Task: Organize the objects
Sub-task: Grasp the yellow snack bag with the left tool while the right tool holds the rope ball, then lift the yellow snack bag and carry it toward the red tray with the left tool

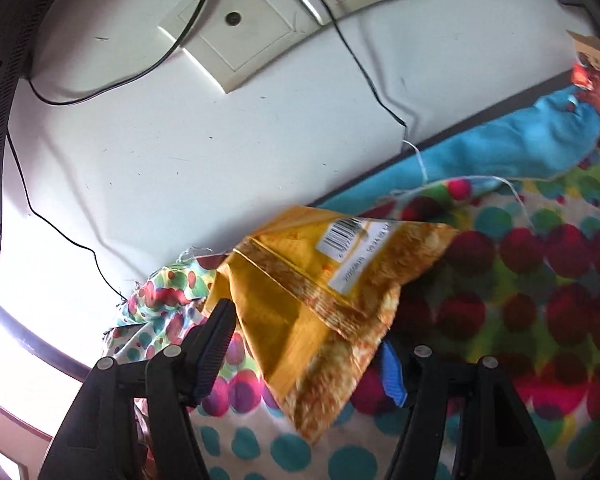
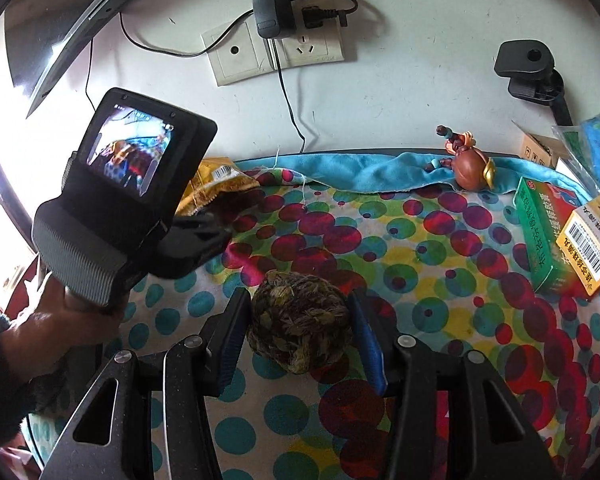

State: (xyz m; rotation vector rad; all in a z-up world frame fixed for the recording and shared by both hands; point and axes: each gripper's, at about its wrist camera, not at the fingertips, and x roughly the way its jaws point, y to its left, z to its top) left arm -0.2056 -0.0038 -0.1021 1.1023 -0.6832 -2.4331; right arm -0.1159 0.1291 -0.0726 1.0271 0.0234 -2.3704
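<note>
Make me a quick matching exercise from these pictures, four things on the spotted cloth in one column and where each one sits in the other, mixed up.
Things:
1. yellow snack bag
2. brown ball
3. toy figure
4. green box

Places:
A. on the blue towel at the back
B. far right, under a yellow box
C. between the right gripper fingers
D. between the left gripper fingers

Pairs: 1-D, 2-C, 3-A, 4-B

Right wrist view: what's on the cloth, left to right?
Yellow snack bag → woven ball between the right gripper's fingers → brown figurine → green box → yellow barcoded box.
</note>
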